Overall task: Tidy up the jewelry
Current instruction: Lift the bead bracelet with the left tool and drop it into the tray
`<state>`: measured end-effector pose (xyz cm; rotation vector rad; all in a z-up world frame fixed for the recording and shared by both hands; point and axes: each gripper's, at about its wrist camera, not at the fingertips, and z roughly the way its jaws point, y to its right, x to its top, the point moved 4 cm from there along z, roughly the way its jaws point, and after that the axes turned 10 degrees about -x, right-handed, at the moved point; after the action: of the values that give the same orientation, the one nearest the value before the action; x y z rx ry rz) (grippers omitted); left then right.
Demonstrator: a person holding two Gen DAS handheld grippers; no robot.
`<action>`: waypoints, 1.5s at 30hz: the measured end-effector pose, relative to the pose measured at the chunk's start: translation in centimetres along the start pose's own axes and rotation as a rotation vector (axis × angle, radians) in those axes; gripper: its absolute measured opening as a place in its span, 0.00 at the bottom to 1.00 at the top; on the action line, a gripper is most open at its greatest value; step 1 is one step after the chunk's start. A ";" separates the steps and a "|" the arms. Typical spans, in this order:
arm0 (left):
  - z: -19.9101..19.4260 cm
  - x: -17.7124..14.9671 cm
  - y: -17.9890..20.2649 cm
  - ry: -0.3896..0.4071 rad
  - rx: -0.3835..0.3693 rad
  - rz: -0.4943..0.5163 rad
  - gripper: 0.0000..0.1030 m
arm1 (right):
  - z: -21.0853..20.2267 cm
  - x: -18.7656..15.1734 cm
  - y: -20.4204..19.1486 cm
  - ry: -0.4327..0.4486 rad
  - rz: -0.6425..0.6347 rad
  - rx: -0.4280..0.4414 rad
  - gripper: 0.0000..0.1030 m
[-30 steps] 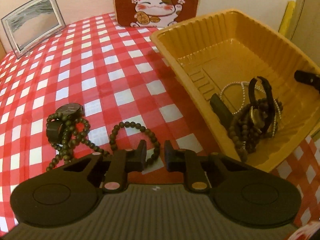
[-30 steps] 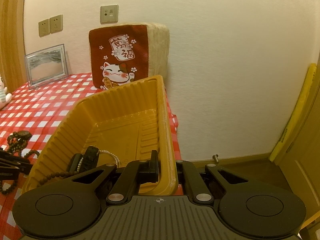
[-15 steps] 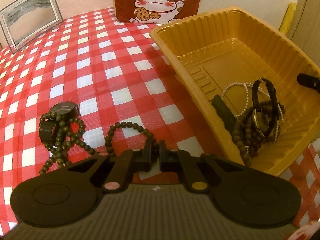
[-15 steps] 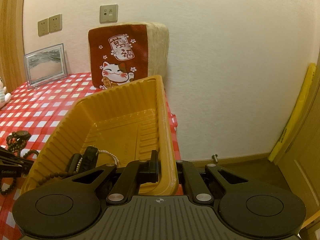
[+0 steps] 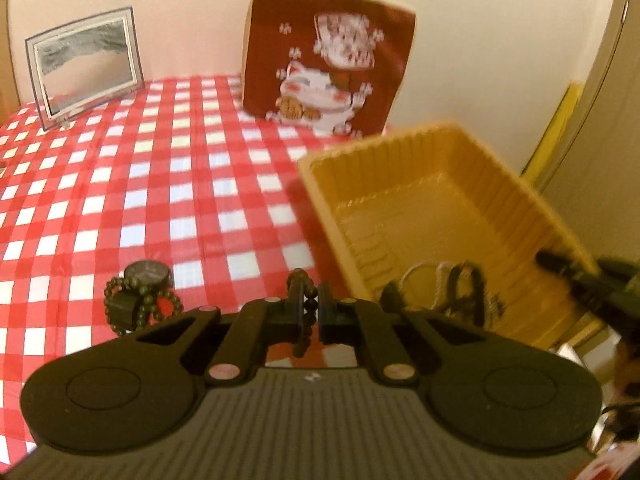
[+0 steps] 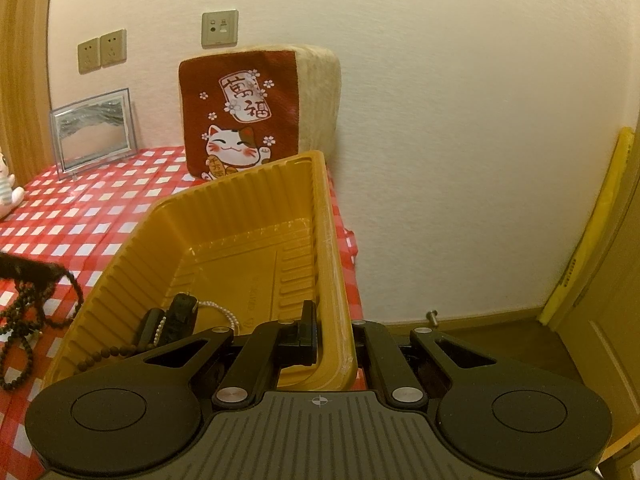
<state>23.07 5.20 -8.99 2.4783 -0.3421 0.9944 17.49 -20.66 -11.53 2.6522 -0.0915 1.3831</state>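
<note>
My left gripper [image 5: 310, 304] is shut on a dark bead bracelet [image 5: 307, 316], which hangs off the red checked cloth between its pads. In the right wrist view the bracelet [image 6: 74, 292] dangles as a blurred loop left of the tray. A dark watch tangled with a bead string [image 5: 140, 292] lies on the cloth to the left. The yellow ribbed tray [image 5: 440, 208] holds a pile of jewelry [image 5: 452, 292]: a pearl strand, dark beads and a black watch. My right gripper [image 6: 332, 328] is shut on the tray's [image 6: 240, 240] near right wall.
A red lucky-cat cushion [image 5: 328, 68] and a clear picture frame [image 5: 84, 64] stand at the back wall. A small white toy [image 6: 8, 196] sits at the far left. The table ends just right of the tray, with wooden floor [image 6: 480, 332] below.
The left gripper's jaws closed on the bead bracelet, then lifted it off the cloth, and the view tipped up. The right gripper and the tray stayed put.
</note>
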 end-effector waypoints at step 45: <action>4.3 1.1 10.6 -0.048 -0.436 -0.215 0.07 | -0.5 0.3 -0.5 0.010 0.002 0.015 0.04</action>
<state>22.33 -6.15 -7.66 2.0922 -0.2670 0.6872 17.29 -20.07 -11.05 2.6574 -0.0835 1.4034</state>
